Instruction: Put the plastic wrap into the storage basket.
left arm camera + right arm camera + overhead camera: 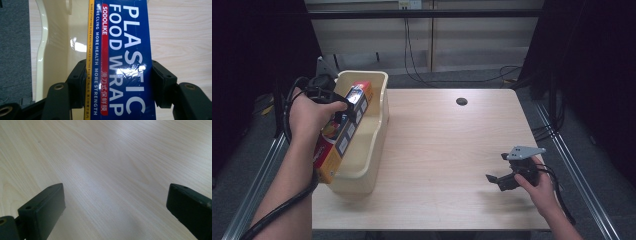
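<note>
Plastic food wrap box (343, 131) held by the left gripper (343, 114) over the near-left side of the cream plastic bin (379, 125).

The box is clamped across its narrow width, near its middle, so the long carton stays balanced; it tilts with its near end low at the bin's near-left rim and its far end raised over the bin's inside, which looks like a lowering into the bin, not yet let go. The right gripper (497, 176) rests idle at the near right of the tabletop (447, 150), jaws released and wide with nothing between them. The left gripper view gives what the high view cannot: both pads (79, 82) pressed on the box (122, 62) sides, and its blue label reading "PLASTIC FOOD WRAP". The right gripper view shows bare wood grain (112, 170) between the 2 spread jaws.
</note>
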